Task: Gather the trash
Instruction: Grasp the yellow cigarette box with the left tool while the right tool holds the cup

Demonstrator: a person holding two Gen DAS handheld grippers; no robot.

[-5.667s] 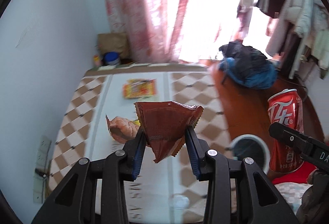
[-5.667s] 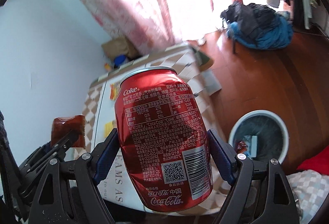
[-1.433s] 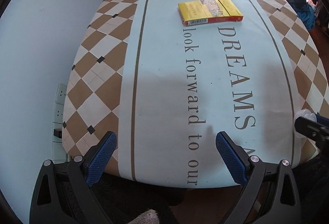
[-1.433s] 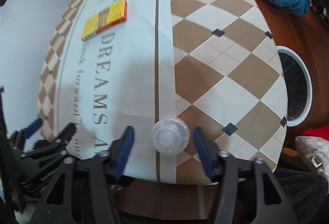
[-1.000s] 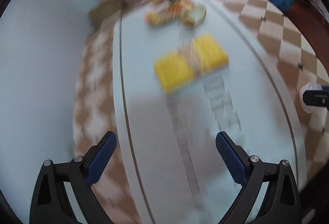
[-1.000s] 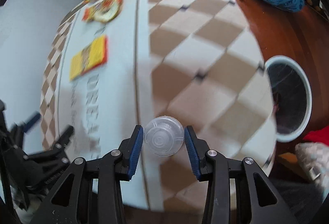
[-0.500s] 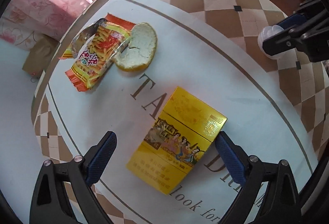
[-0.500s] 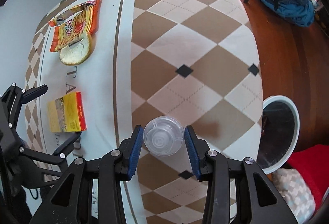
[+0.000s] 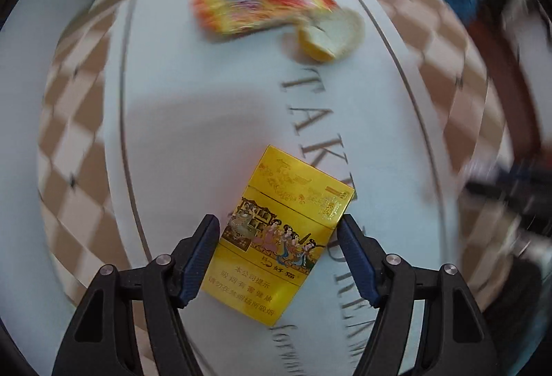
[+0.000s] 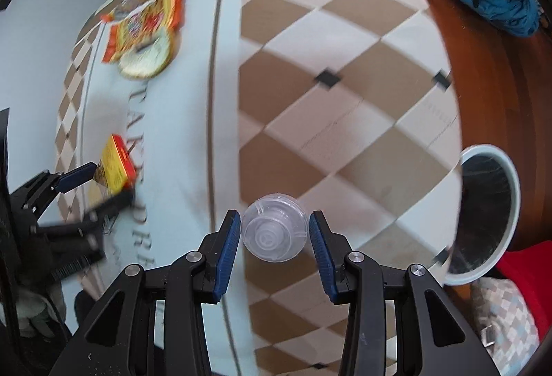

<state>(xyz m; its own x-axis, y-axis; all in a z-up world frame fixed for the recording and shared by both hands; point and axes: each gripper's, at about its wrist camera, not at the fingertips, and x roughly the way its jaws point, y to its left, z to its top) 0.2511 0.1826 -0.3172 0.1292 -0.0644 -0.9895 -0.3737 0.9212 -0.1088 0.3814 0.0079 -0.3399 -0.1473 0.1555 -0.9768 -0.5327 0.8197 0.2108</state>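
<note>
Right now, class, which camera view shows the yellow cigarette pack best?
The left wrist view: the yellow cigarette pack lies face up between the jaws, its printed picture sharp. The right wrist view shows it only small, edge-on and blurred at the far left, between the left gripper's jaws.
</note>
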